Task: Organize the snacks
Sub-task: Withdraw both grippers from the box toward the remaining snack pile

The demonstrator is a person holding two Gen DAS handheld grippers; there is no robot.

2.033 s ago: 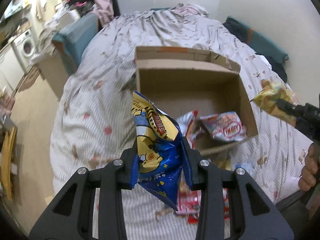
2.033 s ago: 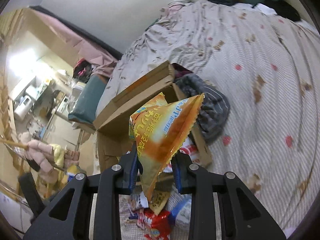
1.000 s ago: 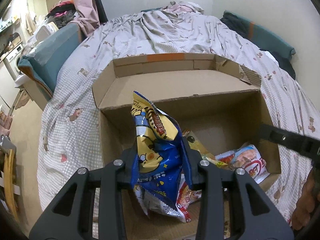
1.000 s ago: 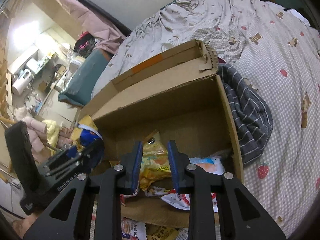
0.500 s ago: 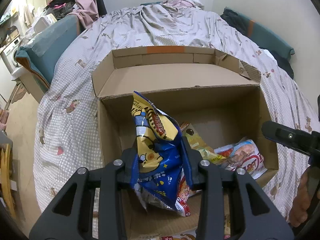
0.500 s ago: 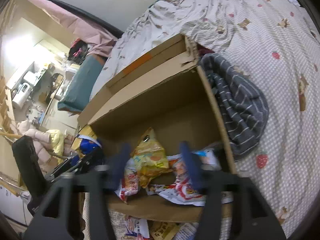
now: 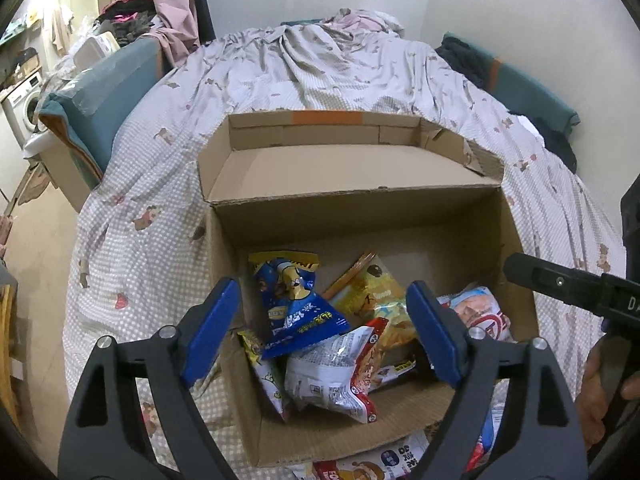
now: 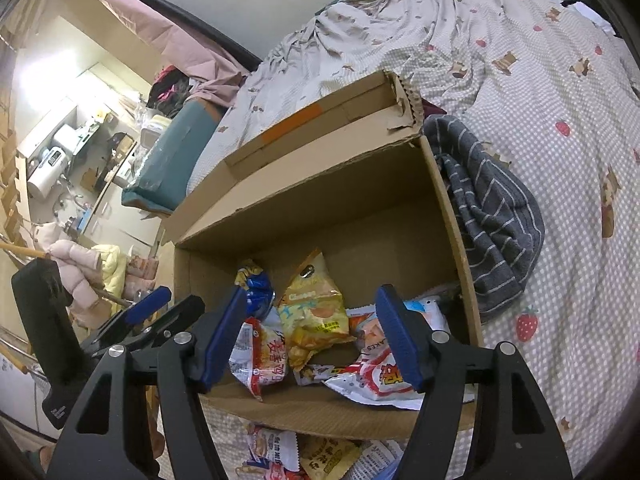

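An open cardboard box [image 7: 360, 216] [image 8: 304, 200] sits on the bed and holds several snack bags. A blue and yellow bag [image 7: 294, 304] [image 8: 254, 288] lies on top at the left, an orange-yellow bag [image 7: 374, 296] [image 8: 314, 308] next to it, and a white and red bag [image 7: 480, 314] [image 8: 380, 372] at the right. My left gripper [image 7: 322, 332] is open and empty above the box's near side. My right gripper [image 8: 310, 334] is open and empty over the box's front edge.
More snack bags [image 7: 372, 462] [image 8: 304, 456] lie on the bedcover in front of the box. A grey striped cloth [image 8: 492, 216] lies against the box's right wall. The checked bedcover [image 7: 152, 184] spreads all around. The bed's left edge drops to the floor [image 7: 36, 240].
Both grippers have opened. The blue bag dropped from my left gripper into the box, and the orange-yellow bag left my right gripper and lies in the box.
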